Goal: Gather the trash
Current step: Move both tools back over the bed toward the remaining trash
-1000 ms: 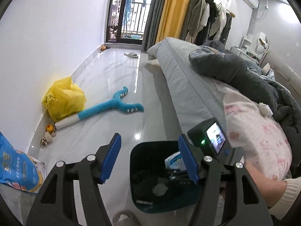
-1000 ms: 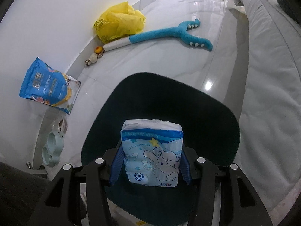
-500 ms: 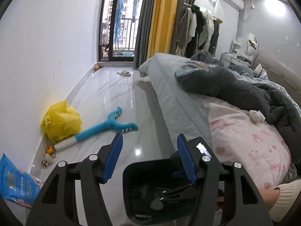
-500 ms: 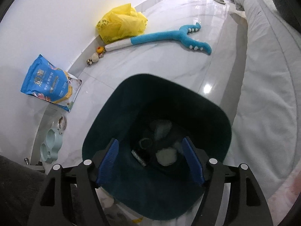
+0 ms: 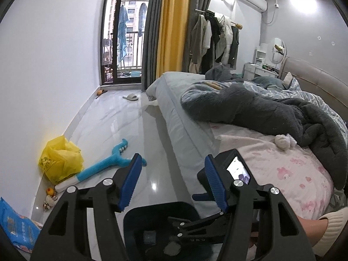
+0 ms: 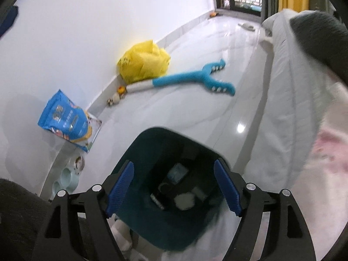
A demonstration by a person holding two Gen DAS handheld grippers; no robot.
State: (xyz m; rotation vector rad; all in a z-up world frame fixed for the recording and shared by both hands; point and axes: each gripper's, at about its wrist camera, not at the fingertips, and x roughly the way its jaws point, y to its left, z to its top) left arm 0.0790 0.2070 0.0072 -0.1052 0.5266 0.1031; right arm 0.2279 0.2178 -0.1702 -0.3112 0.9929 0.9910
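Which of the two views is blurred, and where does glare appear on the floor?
Right wrist view: motion blur smears the dark bin and the bed edge; a glare spot on the floor. Left wrist view: sharp, with fisheye bending and a smaller glare spot.

Bin (image 6: 139, 224) below the fingers (image 6: 121, 184), bed (image 6: 289, 117) to their right.
Trash (image 6: 178, 173) lies in it; bag (image 6: 144, 65) and toy (image 6: 189, 79) lie ahead.
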